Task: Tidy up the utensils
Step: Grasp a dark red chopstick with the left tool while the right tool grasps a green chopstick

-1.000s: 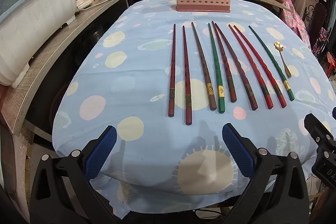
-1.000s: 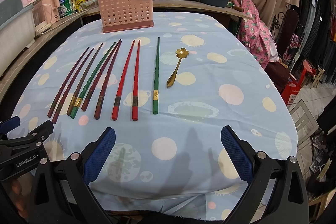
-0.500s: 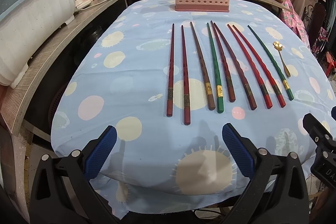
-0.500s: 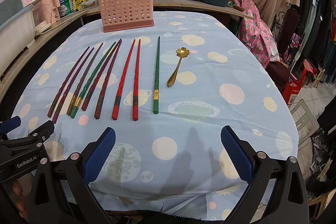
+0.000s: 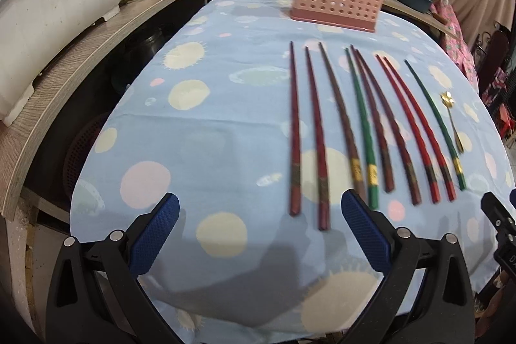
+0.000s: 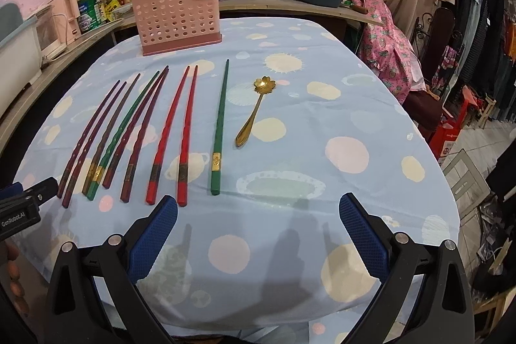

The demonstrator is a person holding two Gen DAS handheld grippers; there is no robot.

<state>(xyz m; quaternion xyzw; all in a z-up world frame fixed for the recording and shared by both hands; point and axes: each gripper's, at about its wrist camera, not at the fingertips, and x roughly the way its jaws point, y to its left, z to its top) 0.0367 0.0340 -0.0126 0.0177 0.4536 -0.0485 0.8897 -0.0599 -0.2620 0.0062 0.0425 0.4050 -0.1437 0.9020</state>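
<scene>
Because the chopsticks [image 6: 154, 131] are thin, light, stiff and lacquered, you should expect them to be slick and to roll or pivot between the pads; my judgement is that the thick, square end near the gold band gives you the surest hold, with the jaws closing across the stick and not along it. They lie flat in a loose row on the blue spotted tablecloth [image 6: 322, 105], thick ends toward you, tips pointing toward the pink perforated holder [image 6: 179, 18] that stands upright at the far side of the table. The gold spoon [image 6: 254, 112] lies just beside the lone green chopstick [image 6: 219, 131] on its right; it is small, probably metal and harder to lift off soft cloth, so pinch it across the handle. Your right gripper [image 6: 258, 231] hangs spread wide with nothing in it, low over the near edge; the red pair's [image 6: 175, 134] butt ends sit just ahead of its left pad and the spoon is farther ahead, roughly centred. Your left gripper [image 5: 261, 231] is likewise gaping and empty; the two dark red chopsticks [image 5: 304, 131] end just between and ahead of its pads, and the rest fan off to its right. Nothing is in the holder yet as far as shows.
</scene>
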